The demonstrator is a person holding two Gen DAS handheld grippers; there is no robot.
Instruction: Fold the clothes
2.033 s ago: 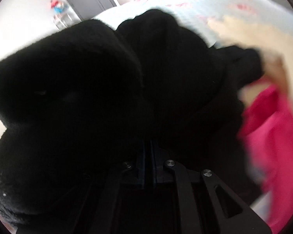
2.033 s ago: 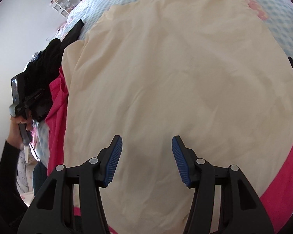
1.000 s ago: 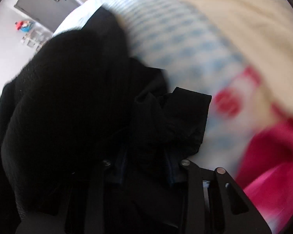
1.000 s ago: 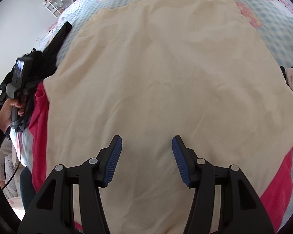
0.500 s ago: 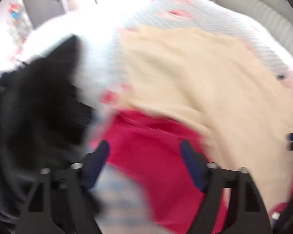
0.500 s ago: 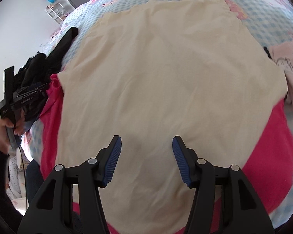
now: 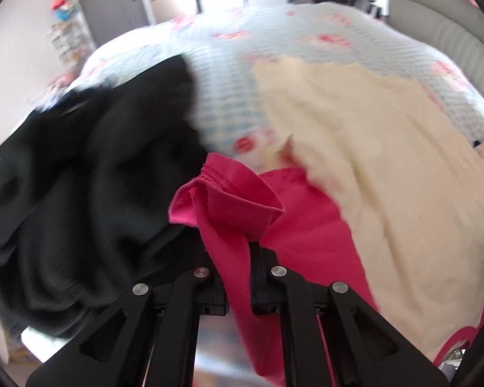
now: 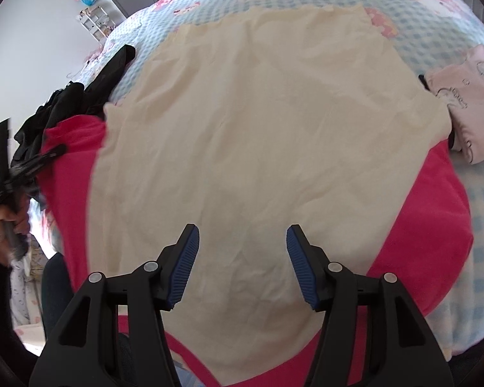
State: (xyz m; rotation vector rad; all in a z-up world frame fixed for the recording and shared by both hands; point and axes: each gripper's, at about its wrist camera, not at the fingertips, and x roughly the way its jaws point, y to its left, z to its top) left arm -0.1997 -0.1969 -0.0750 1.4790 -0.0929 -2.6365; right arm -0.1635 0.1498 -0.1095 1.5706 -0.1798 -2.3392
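Over the bed (image 7: pixel 229 74), the left wrist view shows the left claw (image 7: pixel 234 251) clamped on a hemmed corner of the pink garment (image 7: pixel 238 193), beside a black heap (image 7: pixel 80 177). From the right wrist view, the right claw (image 8: pixel 242 267) hangs open above the cream garment (image 8: pixel 258 129) covering the pink one. Likely next: drawing the pink piece free.

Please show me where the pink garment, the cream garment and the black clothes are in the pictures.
pink garment (image 7: pixel 238 190): left wrist view, on its stitched hem above the shut fingers.
cream garment (image 8: pixel 267 129): right wrist view, on the middle of its flat cloth.
black clothes (image 7: pixel 90 177): left wrist view, on the middle of the heap.
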